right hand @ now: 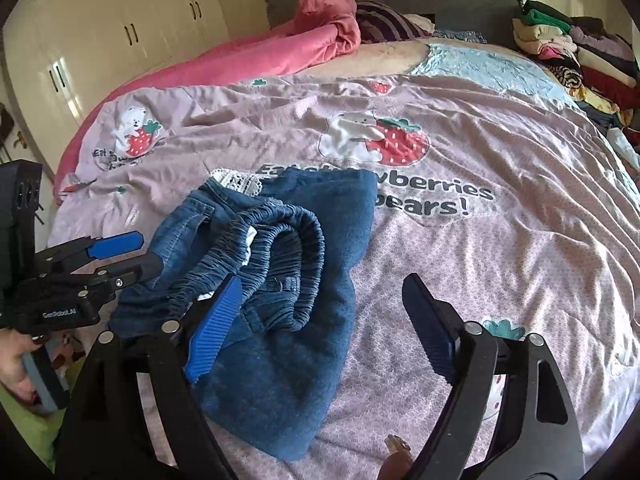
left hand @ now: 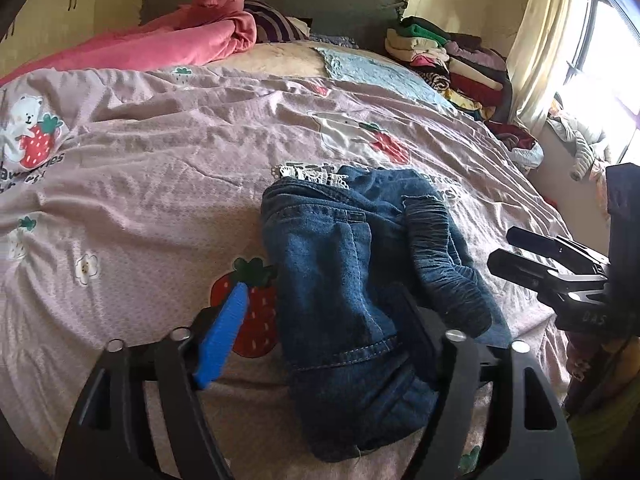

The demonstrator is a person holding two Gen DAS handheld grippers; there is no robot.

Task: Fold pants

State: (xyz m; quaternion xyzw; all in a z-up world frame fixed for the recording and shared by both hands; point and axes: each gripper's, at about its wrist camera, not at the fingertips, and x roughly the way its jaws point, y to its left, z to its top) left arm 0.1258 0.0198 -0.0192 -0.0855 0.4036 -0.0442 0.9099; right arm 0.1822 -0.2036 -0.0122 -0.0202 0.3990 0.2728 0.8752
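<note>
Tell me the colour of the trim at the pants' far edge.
White lace trim on the blue denim pants, clearest in the right wrist view.

Folded blue pants (right hand: 280,280) lie on the pink strawberry bedspread (right hand: 500,280). The right claw (right hand: 320,328) hovers open above them; the left claw (right hand: 132,256) is alongside.

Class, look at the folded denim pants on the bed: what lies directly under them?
The pants lie on the pink strawberry bedspread, covering part of its printed lettering. The covered words can't be read.
</note>
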